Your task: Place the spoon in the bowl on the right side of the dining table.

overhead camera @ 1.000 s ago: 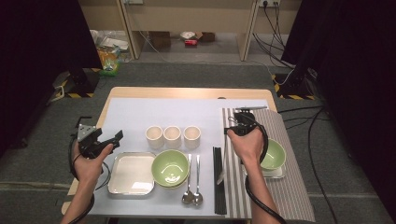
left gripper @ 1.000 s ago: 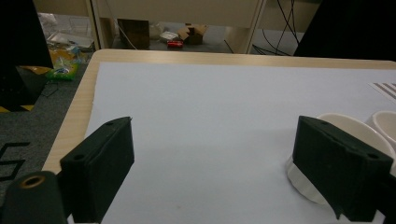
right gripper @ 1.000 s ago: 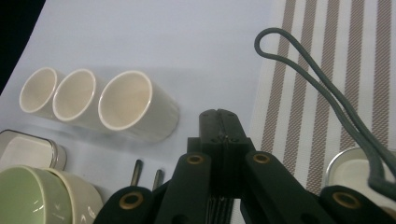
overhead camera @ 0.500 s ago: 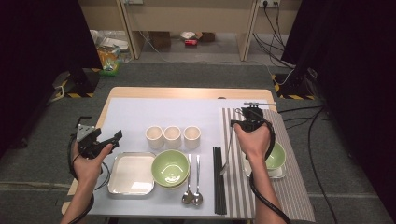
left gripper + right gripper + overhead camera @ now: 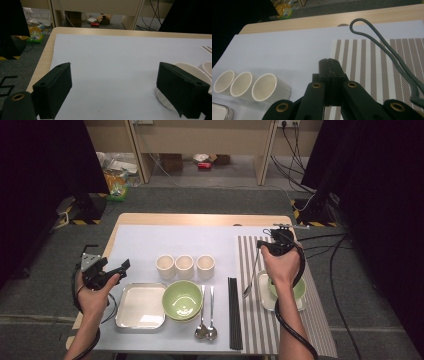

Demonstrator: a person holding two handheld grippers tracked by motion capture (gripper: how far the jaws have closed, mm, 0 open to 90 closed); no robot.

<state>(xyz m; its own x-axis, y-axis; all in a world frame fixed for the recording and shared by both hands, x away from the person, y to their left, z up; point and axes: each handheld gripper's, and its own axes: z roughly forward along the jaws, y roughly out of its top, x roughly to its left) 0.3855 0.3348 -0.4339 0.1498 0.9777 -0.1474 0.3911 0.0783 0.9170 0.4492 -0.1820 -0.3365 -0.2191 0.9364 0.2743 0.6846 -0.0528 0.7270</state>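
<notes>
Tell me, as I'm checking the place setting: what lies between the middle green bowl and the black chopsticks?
Two metal spoons lie side by side between the green bowl and the chopsticks, as the high view shows.

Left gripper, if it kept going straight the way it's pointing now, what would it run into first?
Probably the nearest white cup, just beyond the right-hand jaw of the open left gripper. Dead centre between the jaws lies only bare white mat, so it might just clip the cup; depth is hard to judge.
</notes>
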